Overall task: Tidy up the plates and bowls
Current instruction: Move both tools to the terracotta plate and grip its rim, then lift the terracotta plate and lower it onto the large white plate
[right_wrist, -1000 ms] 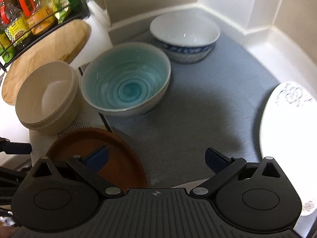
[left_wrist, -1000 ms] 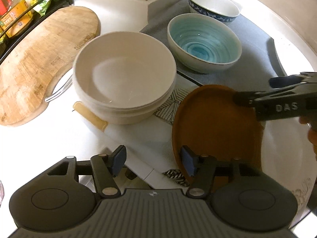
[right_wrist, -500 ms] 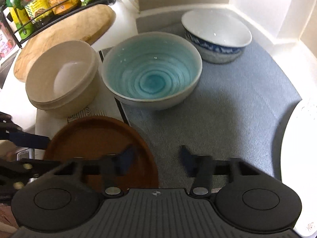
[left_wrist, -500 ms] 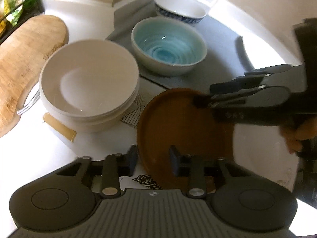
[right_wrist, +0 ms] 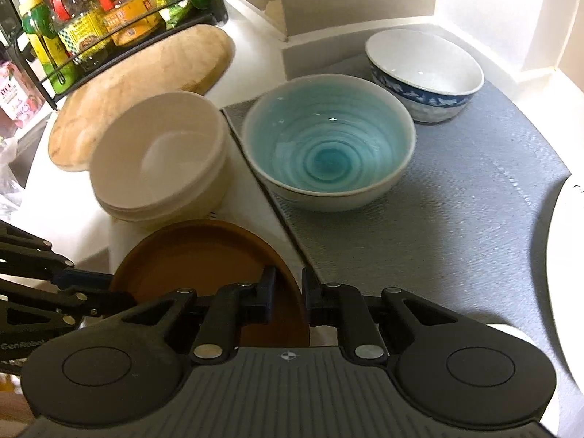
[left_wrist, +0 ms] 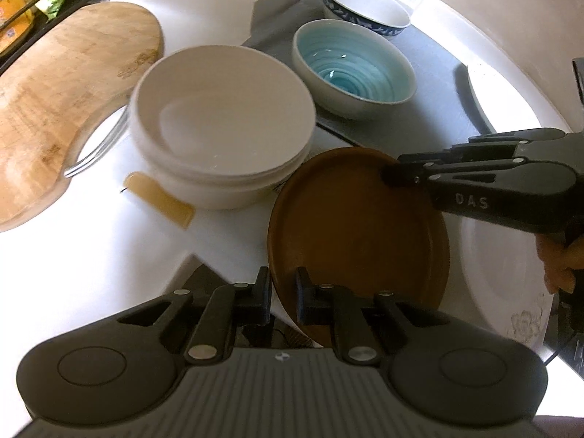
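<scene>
A brown plate (left_wrist: 357,233) is held tilted, off the counter, by both grippers. My left gripper (left_wrist: 284,297) is shut on its near rim. My right gripper (right_wrist: 288,294) is shut on the opposite rim and shows in the left wrist view (left_wrist: 392,175). The plate also shows in the right wrist view (right_wrist: 197,266). Behind it stand stacked cream bowls (left_wrist: 222,127), a teal-glazed bowl (left_wrist: 354,69) and a blue-patterned white bowl (left_wrist: 365,9). A white plate (left_wrist: 503,270) lies to the right, under the right gripper.
A grey mat (right_wrist: 456,219) covers the corner counter under the teal and blue bowls. A wooden cutting board (left_wrist: 62,91) lies at left, with a wire rack of bottles (right_wrist: 91,18) behind. A beige handle (left_wrist: 157,197) sticks out under the cream bowls.
Both grippers have closed on the brown plate's rims; a second ago both were open. The plate has risen and tilted, now off the counter.
</scene>
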Demonstrator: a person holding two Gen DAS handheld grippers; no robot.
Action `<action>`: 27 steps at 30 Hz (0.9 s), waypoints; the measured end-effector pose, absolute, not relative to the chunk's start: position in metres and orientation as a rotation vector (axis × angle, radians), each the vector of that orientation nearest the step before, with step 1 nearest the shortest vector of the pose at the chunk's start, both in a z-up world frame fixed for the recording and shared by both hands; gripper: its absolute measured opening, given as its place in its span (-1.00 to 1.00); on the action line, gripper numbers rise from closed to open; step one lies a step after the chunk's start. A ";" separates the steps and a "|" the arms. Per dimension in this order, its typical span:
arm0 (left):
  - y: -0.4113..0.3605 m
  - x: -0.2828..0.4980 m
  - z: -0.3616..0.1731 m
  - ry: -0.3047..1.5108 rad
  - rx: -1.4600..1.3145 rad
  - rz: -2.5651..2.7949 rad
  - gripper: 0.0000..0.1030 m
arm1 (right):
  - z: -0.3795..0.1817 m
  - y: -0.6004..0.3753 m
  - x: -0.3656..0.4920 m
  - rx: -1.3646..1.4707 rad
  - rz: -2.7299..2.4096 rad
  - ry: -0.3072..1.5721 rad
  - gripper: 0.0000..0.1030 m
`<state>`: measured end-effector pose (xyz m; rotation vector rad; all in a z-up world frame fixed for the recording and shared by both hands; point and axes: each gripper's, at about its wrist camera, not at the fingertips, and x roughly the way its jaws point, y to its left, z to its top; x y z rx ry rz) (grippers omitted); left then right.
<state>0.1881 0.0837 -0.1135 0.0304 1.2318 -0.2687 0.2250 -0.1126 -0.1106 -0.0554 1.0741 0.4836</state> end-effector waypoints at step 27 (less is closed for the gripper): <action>-0.005 0.180 -0.071 1.084 0.176 -0.716 -0.73 | -0.042 -0.206 0.132 0.096 0.059 0.967 -0.72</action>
